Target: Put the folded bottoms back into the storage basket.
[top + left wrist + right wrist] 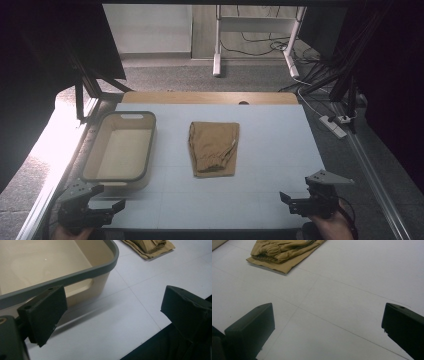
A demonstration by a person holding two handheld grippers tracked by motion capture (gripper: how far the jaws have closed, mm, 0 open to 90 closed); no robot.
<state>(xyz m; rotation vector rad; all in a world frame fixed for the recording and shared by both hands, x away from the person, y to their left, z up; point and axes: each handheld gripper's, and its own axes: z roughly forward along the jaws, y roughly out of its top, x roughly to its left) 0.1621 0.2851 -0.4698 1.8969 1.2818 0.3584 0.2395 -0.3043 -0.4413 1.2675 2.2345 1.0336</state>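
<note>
Jaws apart over white table [270, 150] (cable-strewn floor [260, 75])

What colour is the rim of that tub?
Grey, over cream walls; the tub shows this best in the left gripper view.

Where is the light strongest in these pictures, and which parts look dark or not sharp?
High view: glare washes out the floor left of the table, while the upper corners are nearly black. Left gripper view: the basket casts a soft shadow. Right gripper view: even light; near jaws slightly blurred.
</note>
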